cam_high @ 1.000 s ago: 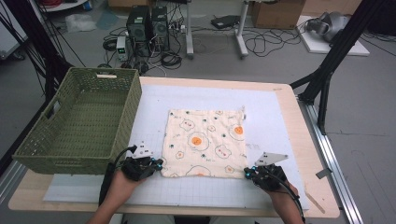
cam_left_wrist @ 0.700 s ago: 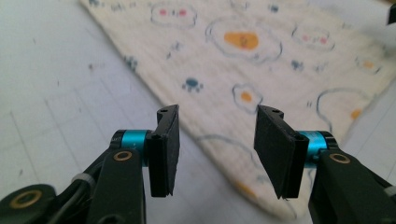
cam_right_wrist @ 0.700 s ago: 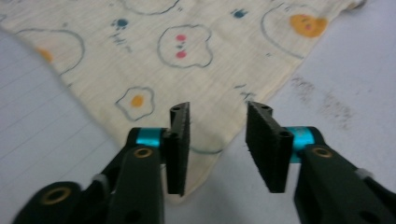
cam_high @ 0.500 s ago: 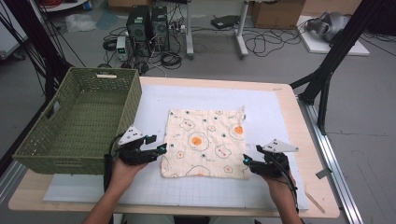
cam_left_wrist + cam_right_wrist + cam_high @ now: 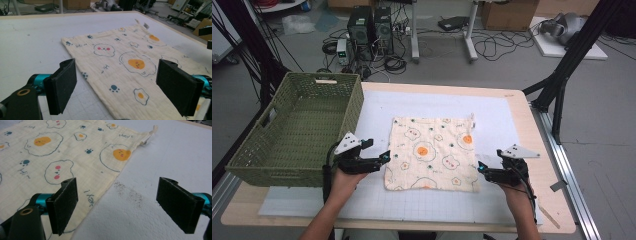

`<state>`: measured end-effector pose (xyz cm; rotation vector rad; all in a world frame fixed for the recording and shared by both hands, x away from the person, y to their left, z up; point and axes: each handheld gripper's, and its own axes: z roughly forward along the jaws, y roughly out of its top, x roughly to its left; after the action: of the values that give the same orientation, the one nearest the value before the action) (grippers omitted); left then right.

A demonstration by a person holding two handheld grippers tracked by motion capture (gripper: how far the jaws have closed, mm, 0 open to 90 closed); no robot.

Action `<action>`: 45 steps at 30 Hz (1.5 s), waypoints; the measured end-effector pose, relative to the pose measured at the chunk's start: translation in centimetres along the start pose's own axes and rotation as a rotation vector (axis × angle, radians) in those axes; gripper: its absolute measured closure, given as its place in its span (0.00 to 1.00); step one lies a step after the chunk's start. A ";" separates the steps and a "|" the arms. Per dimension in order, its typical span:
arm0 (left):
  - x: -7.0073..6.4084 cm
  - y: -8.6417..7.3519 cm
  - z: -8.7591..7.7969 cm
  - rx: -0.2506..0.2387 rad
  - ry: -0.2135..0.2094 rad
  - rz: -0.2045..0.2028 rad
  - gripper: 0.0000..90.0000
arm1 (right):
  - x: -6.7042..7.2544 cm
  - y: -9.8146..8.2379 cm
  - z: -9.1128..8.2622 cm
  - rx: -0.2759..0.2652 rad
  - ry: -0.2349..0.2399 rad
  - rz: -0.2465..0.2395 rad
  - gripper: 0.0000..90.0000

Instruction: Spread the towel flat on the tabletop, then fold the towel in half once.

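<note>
Jaws of left gripper [image 5: 385, 156] and right gripper [image 5: 480, 167] just spread wide, released, beside flat cloth [image 5: 430, 151].

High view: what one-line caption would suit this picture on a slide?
Printed cloth lies flat on the table between the open left gripper and right gripper, beside a green basket.

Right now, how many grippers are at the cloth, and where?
2: the left gripper at the cloth's left edge, the right gripper at its near right corner, both open.
</note>
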<state>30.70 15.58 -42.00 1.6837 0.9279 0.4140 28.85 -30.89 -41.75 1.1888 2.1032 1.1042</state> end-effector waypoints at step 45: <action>0.5 3.0 5.1 0.057 0.036 0.007 0.23 | 0.1 -0.1 0.5 -0.015 0.024 -0.005 0.13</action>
<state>35.62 12.40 -40.91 1.7365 0.9685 0.4270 29.09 -30.62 -42.12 1.1683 2.1109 1.1349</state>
